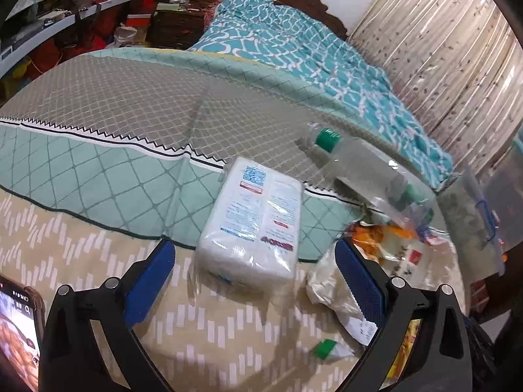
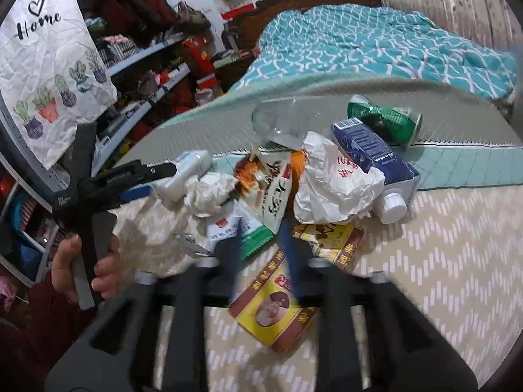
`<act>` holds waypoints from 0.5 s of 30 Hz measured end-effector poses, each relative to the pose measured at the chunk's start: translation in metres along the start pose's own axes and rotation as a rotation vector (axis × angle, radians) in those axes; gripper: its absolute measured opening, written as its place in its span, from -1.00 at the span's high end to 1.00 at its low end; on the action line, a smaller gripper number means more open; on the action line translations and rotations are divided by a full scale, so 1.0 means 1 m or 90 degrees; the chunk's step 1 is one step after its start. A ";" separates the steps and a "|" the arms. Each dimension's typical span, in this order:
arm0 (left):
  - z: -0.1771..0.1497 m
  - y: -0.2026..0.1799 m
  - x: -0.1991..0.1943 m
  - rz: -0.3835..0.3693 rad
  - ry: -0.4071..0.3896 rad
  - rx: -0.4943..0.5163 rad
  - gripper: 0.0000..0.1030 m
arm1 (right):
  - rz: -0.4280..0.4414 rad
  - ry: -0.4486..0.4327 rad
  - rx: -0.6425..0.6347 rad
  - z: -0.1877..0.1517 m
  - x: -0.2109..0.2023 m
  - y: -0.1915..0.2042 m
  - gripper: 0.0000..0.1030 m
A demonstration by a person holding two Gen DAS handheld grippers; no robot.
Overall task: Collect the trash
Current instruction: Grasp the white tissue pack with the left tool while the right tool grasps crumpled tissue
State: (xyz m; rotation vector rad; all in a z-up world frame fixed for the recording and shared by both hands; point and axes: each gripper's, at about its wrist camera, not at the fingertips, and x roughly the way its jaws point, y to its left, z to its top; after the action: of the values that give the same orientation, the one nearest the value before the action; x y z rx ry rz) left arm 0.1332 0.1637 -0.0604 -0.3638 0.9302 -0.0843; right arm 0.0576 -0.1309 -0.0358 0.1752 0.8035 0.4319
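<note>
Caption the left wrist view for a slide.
Open left gripper approaches a white tissue pack on the bed, clear bottle beyond.

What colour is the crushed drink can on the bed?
Green, with silver ends; the crushed can shows best in the right wrist view.

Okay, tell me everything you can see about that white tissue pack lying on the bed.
The white tissue pack is a soft rectangular block wrapped in glossy clear plastic, printed on top with blue and red text and a code patch. It looks sealed and full. It lies flat, angled across the edge where the green blanket meets the beige sheet, between the open left gripper fingers, untouched.
</note>
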 end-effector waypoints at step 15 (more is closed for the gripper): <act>-0.014 0.016 -0.047 -0.018 -0.068 -0.011 -0.13 | 0.011 0.125 -0.154 0.035 0.119 0.079 -0.41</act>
State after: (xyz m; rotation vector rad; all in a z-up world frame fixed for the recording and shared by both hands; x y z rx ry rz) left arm 0.0931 0.1857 -0.0375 -0.3934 0.8206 -0.0823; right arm 0.1313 -0.0073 -0.0654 -0.0863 0.9347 0.5643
